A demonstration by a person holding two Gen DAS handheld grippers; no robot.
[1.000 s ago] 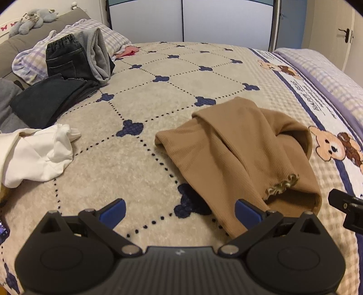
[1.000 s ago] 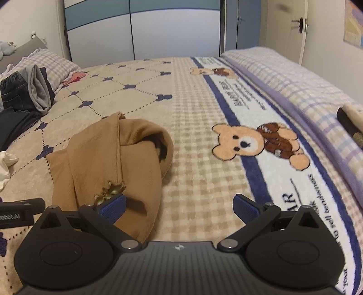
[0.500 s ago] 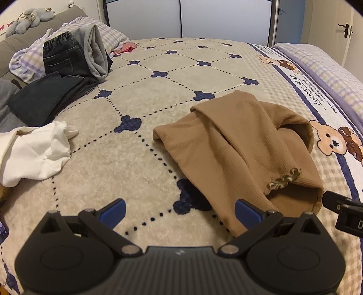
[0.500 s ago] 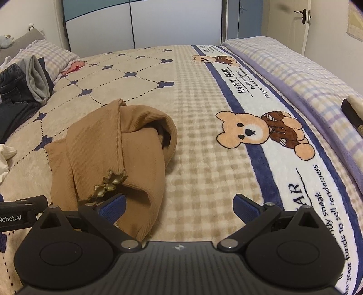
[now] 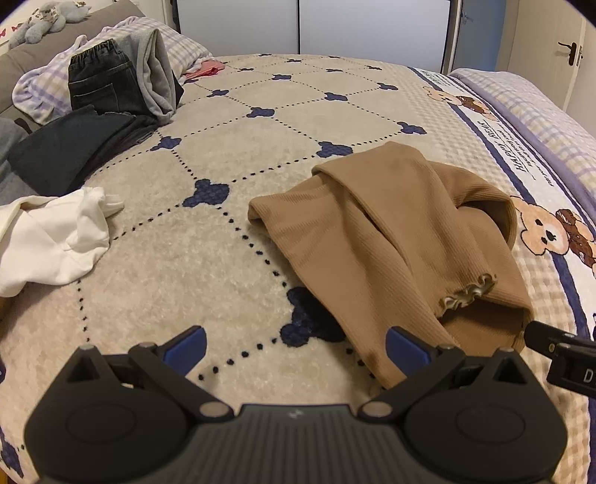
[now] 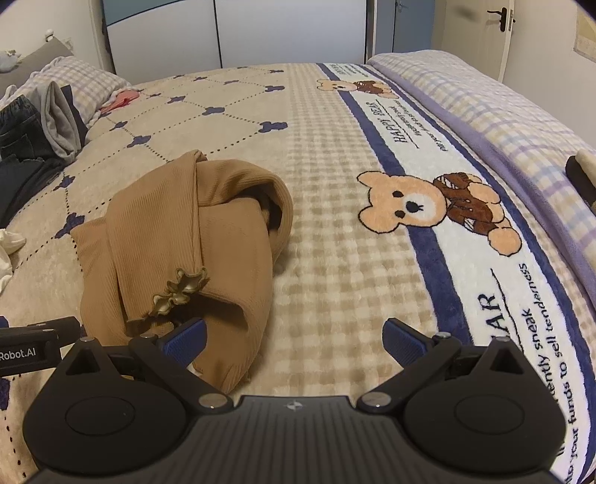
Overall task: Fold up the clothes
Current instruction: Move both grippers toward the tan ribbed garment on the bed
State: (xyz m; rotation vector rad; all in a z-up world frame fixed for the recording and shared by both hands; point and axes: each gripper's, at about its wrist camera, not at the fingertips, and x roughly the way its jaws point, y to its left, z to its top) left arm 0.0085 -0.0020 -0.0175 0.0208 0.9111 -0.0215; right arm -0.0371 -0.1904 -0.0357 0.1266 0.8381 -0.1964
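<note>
Half tan top (image 5: 391,238) under itself

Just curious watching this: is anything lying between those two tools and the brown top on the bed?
Nothing visible. The brown top lies directly ahead of the open left tool and right tool; the white garment sits off to the side.

We are seeing a bear-print blanket (image 5: 231,260) covering the bed; at its far edge a wardrobe (image 5: 372,29) is standing, a door (image 6: 503,41) right of that, a plush toy (image 5: 48,16) left.
</note>
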